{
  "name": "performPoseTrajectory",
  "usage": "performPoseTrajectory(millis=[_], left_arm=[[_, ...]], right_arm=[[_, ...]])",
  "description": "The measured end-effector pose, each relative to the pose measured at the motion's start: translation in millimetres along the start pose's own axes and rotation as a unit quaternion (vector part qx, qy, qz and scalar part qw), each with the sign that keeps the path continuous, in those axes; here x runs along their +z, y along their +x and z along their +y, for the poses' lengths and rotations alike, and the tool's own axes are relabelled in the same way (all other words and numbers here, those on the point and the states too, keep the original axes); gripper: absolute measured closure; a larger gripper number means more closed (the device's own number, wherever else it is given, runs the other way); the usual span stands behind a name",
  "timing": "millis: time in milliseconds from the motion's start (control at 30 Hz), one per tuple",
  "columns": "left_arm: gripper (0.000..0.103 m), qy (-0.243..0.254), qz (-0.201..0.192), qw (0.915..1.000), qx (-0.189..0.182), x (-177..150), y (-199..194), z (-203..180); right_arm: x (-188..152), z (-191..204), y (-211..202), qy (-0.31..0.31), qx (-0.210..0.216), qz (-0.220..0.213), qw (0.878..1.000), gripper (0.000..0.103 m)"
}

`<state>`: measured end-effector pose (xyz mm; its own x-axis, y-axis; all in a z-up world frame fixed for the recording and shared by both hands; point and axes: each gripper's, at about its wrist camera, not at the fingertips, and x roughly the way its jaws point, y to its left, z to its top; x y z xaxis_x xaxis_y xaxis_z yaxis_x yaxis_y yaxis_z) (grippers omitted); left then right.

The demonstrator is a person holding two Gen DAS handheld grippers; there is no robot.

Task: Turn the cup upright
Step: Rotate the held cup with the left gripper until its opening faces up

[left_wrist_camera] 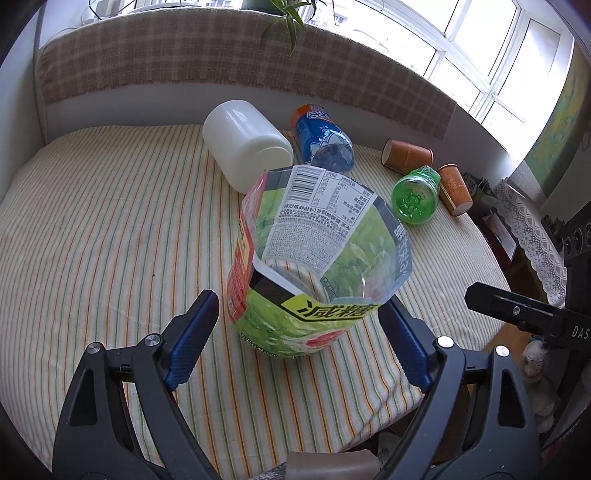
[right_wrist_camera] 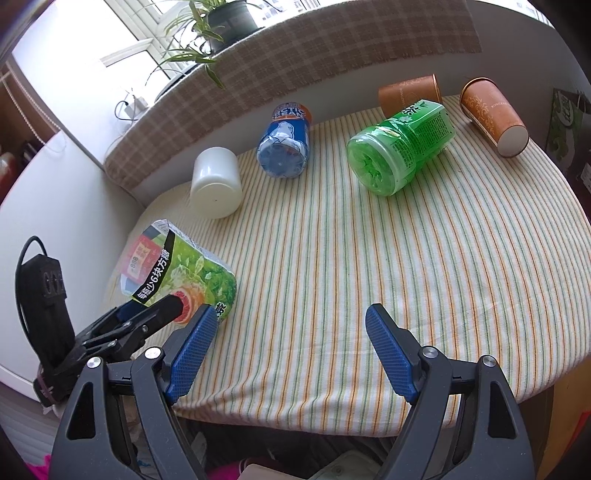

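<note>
A cut-bottle cup with a green tea label (left_wrist_camera: 314, 266) stands upright, open end up, on the striped tablecloth (left_wrist_camera: 110, 221). My left gripper (left_wrist_camera: 299, 325) is open, its blue fingers either side of the cup's base without gripping it. In the right wrist view the same cup (right_wrist_camera: 181, 273) is at the left, with the left gripper's fingers (right_wrist_camera: 147, 314) by it. My right gripper (right_wrist_camera: 291, 350) is open and empty over the tablecloth (right_wrist_camera: 332, 258) near the front edge.
Lying on their sides at the back: a white cup (left_wrist_camera: 245, 146) (right_wrist_camera: 216, 182), a blue-label cup (left_wrist_camera: 323, 138) (right_wrist_camera: 284, 142), a green cup (left_wrist_camera: 415, 194) (right_wrist_camera: 400, 147) and two brown paper cups (left_wrist_camera: 406, 155) (left_wrist_camera: 456, 190) (right_wrist_camera: 408, 94) (right_wrist_camera: 493, 116). A checked sill and a plant (right_wrist_camera: 221, 22) stand behind.
</note>
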<state>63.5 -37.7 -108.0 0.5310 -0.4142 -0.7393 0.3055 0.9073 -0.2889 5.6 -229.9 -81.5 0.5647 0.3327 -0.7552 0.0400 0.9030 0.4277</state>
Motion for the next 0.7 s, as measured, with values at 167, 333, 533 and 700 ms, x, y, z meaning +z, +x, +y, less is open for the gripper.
performPoseTrajectory(millis=[167,333,533,700], left_arm=[[0.013,-0.007,0.000,0.9999,0.009,-10,-8,6],[0.013,0.005,-0.024,0.9986,0.047,-21,-28,9],[0.013,0.021,-0.106,0.9885,0.106,-24,-70,1],[0.013,0.034,-0.172,0.9745,0.140,-22,-99,-14]], right_arm=[[-1,6,-2,-0.013,-0.004,-0.010,1.000,0.020],[-2,17,-9,-0.036,-0.010,-0.035,0.999,0.020],[-7,36,-23,-0.073,-0.025,-0.086,0.993,0.020],[-14,55,-38,-0.117,-0.052,-0.143,0.981,0.020]])
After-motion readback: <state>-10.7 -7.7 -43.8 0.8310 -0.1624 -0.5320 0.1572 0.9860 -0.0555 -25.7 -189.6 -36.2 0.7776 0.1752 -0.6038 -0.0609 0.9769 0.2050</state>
